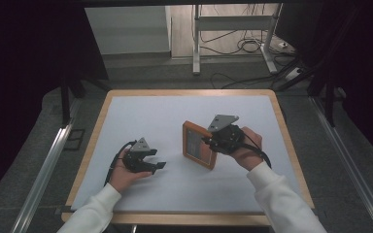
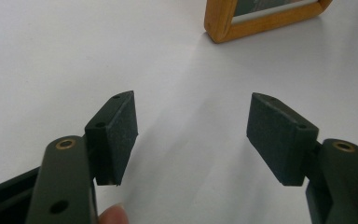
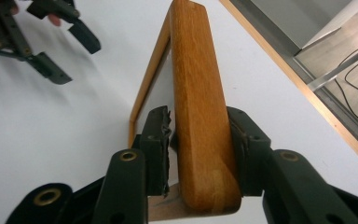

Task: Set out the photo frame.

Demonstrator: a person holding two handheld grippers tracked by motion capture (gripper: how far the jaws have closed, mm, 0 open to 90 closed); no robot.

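A wooden picture frame [image 1: 197, 144] stands on its lower edge on the white table [image 1: 141, 116], a little right of the table's middle and tilted, its glazed face turned toward the left edge. The right gripper [image 1: 212, 141] reaches in from the frame's right side at its upper edge, held in a hand [image 1: 245, 145] with a white sleeve [image 1: 279, 199] that comes up from the near edge.

In the right gripper view, the frame's [image 3: 198, 107] thick wooden rail runs up between the two black jaws. The right pad lies against the rail's side; the left pad [image 3: 158, 144] sits just beside the other side with a thin dark gap — whether it touches at all cannot be told from here. The jaws stand partly open around the rail rather than clamped hard on it.

The left gripper [image 1: 151, 162] rests low over the table near the near-left part of the white surface, well apart from the frame. In the left gripper view its jaws stand wide apart with nothing between the pads [image 2: 279, 135] — bare white table lies beneath, and the frame's [image 2: 261, 21] lower corner shows farther off.
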